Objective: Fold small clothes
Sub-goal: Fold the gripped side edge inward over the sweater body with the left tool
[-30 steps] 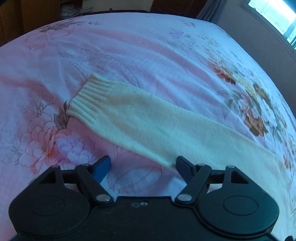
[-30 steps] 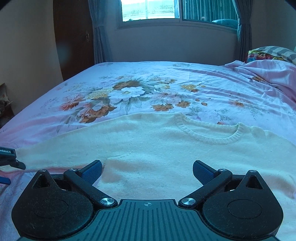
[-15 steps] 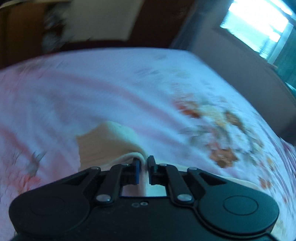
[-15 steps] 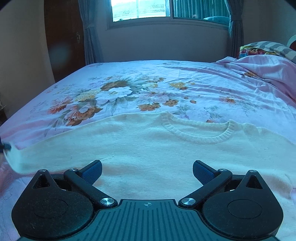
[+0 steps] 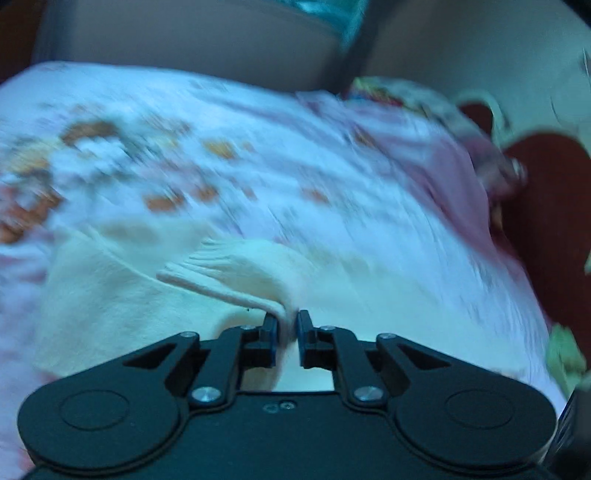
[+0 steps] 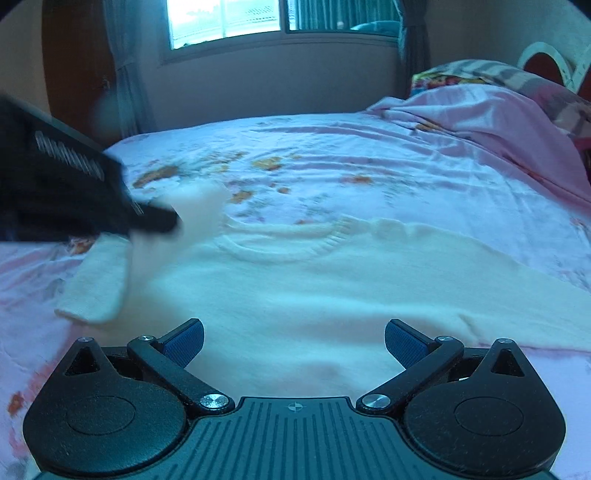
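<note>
Left tool (image 5: 287,325): we saw it clamped narrow on the sleeve (image 5: 236,273), which draped up from the jaws with its ribbed cuff fanned out to the left; the view was blurred.
Left tool pose: in the right wrist view we saw it reach in from the left edge, lifted above the sweater's (image 6: 332,280) left shoulder, the sleeve hanging from its tip.
Right tool (image 6: 294,341): we saw its fingers spread wide, holding nothing, low over the sweater's lower body.
Sweater: we saw it lie flat, collar up, on the floral bed (image 6: 369,158).
Background: a window (image 6: 225,18) behind the bed.
</note>
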